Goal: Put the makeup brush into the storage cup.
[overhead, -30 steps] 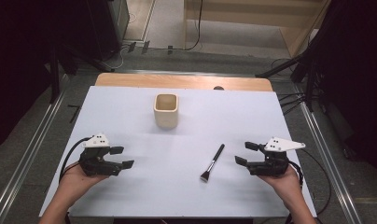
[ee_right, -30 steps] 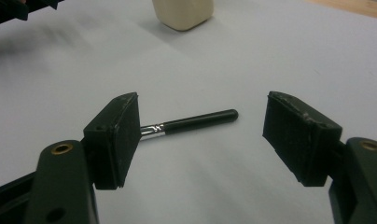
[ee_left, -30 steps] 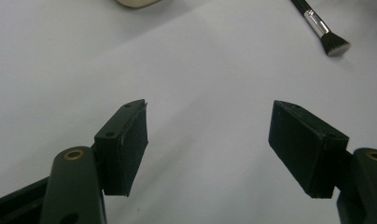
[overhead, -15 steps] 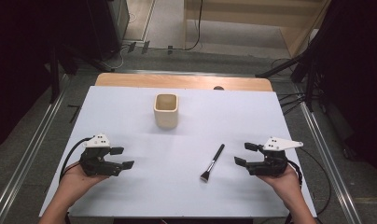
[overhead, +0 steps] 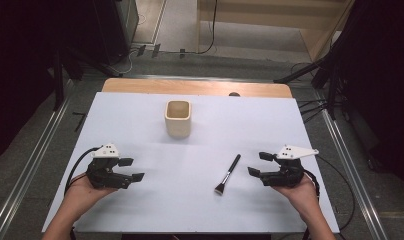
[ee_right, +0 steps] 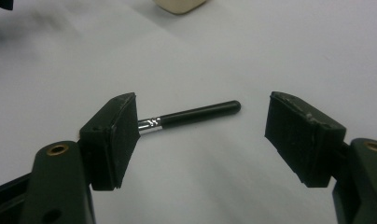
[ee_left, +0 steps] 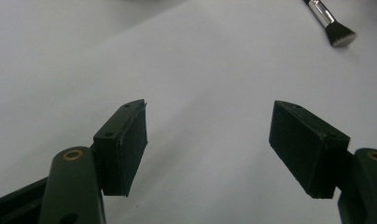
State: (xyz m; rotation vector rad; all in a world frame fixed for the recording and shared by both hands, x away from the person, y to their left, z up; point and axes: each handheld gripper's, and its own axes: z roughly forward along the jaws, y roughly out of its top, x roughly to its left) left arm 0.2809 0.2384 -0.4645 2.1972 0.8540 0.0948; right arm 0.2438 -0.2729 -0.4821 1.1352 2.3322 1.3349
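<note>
**Brush lies free beside the open right gripper**

A black-handled brush point(overhead: 228, 174) lies flat on the white table point(overhead: 140, 210), its bristles toward the person and its handle tip pointing away toward the far edge. The right gripper point(overhead: 257, 164) sits just to the right of it, near but not touching, held in the person's right hand point(overhead: 297, 192). Its jaws stand wide apart with nothing between the pads. In the right gripper view the brush handle point(ee_right: 196, 115) lies across the table beyond the jaws, its metal collar passing behind the left finger point(ee_right: 113, 135).

The left gripper point(overhead: 131, 169) rests well apart from the brush, at the left side of the table, jaws also spread wide and empty. In the left gripper view the bristle end point(ee_left: 333, 28) shows far off at the upper right.

A cream cup point(overhead: 178, 119) stands upright farther back, between the two grippers and well clear of both.
</note>
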